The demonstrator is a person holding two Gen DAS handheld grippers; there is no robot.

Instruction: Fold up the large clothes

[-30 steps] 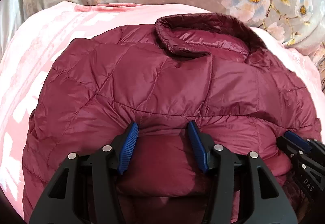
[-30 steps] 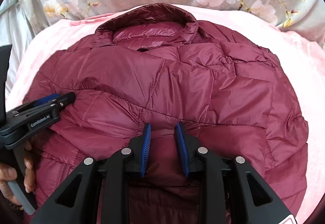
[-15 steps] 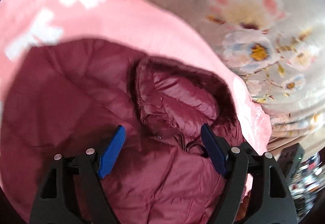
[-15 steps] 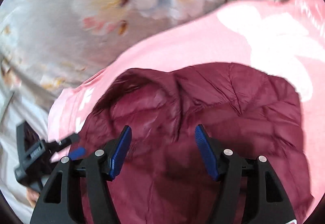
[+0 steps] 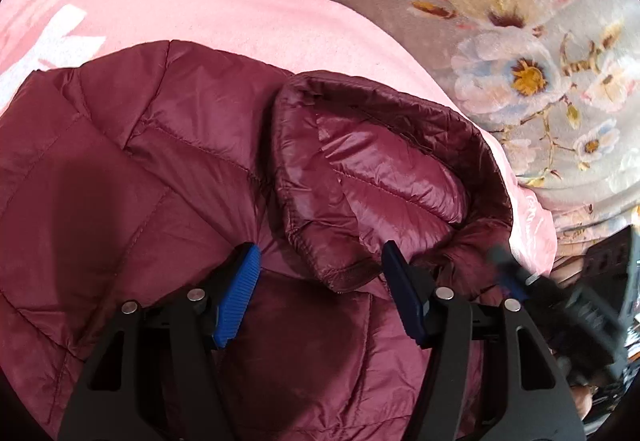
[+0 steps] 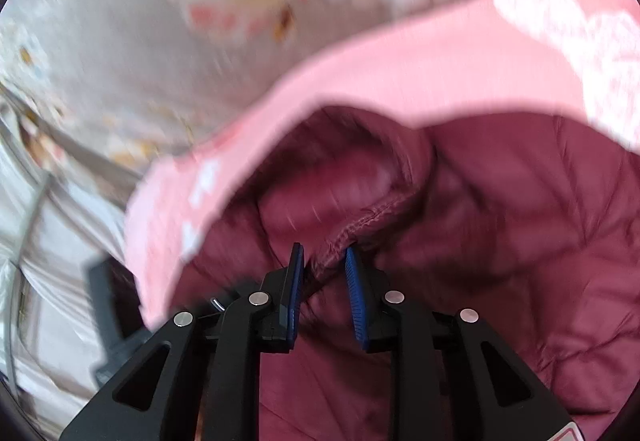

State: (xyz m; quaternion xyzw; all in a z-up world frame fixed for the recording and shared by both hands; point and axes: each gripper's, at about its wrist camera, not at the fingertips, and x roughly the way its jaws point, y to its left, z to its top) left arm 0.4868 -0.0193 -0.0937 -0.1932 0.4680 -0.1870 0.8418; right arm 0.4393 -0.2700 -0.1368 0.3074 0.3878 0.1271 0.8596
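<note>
A maroon quilted puffer jacket (image 5: 160,169) lies on a pink blanket (image 5: 248,17). Its stand-up collar (image 5: 376,169) is toward the right in the left wrist view. My left gripper (image 5: 318,295) is open, its blue pads on either side of the collar's near corner, just above the jacket. My right gripper (image 6: 324,293) has its jaws narrowed around the collar's stitched edge (image 6: 360,225); that view is blurred by motion. The right gripper also shows blurred at the right of the left wrist view (image 5: 560,297).
A grey bedspread with large flowers (image 5: 520,33) lies beyond the pink blanket (image 6: 440,73). White crumpled fabric (image 6: 60,261) is at the left of the right wrist view. Dark objects sit at the far right edge (image 5: 616,253).
Both grippers let go of the jacket's folded lower part and moved up to the collar. The left gripper opened wide. The right gripper opened, then narrowed around the collar edge.
</note>
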